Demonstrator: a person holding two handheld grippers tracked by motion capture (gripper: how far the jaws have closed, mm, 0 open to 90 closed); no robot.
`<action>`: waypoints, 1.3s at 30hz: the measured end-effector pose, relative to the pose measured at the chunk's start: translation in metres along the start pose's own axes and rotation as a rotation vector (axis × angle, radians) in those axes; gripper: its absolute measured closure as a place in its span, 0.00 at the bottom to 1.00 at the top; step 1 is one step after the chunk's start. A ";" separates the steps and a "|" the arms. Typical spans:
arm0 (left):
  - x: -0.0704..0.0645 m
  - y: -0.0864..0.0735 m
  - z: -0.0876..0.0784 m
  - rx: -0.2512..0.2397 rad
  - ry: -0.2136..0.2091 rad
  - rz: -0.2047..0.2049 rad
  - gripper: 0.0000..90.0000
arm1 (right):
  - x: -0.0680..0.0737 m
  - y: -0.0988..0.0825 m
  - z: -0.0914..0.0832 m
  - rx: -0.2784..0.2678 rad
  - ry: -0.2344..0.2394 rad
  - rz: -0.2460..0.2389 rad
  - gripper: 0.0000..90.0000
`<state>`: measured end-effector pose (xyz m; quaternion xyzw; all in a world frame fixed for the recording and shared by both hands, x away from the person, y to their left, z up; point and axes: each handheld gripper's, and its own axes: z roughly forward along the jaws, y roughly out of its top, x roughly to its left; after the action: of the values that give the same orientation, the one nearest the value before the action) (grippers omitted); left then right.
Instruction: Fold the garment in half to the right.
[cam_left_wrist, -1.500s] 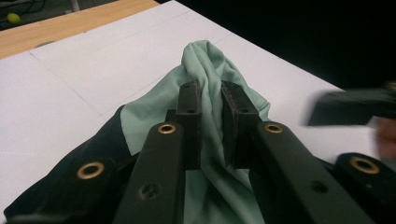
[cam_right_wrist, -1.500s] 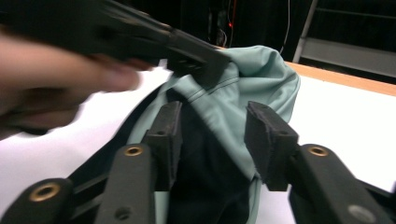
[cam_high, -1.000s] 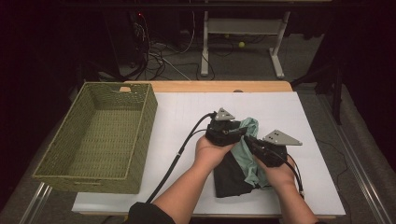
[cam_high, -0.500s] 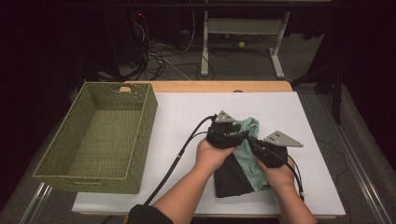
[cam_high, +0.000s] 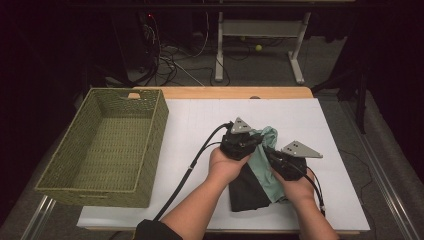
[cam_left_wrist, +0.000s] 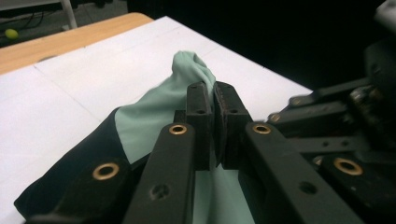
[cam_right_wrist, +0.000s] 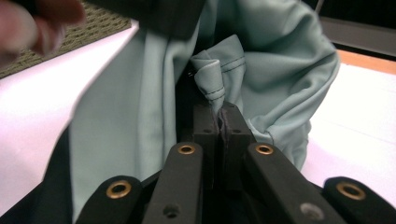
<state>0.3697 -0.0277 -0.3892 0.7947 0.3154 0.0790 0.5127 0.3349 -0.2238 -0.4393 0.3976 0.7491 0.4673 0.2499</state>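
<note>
The left gripper (cam_left_wrist: 214, 98) had just closed its jaws on a fold of the mint-and-black garment (cam_high: 260, 167) lying near the table's (cam_high: 190, 120) middle, while the right gripper (cam_right_wrist: 219, 116) apparently pinched its stitched hem.

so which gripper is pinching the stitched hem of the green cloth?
The right gripper: its jaws are shut on the green cloth at the folded, stitched hem. The left gripper pinches a plain bunched part.
</note>
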 end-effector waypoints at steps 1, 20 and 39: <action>0.000 0.001 -0.001 -0.002 0.004 0.000 0.91 | 0.001 0.000 0.001 0.004 0.003 0.002 0.97; -0.006 0.011 -0.010 -0.043 -0.025 0.014 0.91 | 0.013 -0.005 0.020 0.057 0.094 0.007 0.98; 0.000 -0.005 0.028 0.026 -0.055 -0.027 0.90 | 0.002 -0.010 -0.015 0.031 0.075 0.005 0.65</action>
<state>0.3804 -0.0475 -0.4062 0.7989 0.3130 0.0459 0.5116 0.3195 -0.2321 -0.4414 0.3856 0.7642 0.4706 0.2142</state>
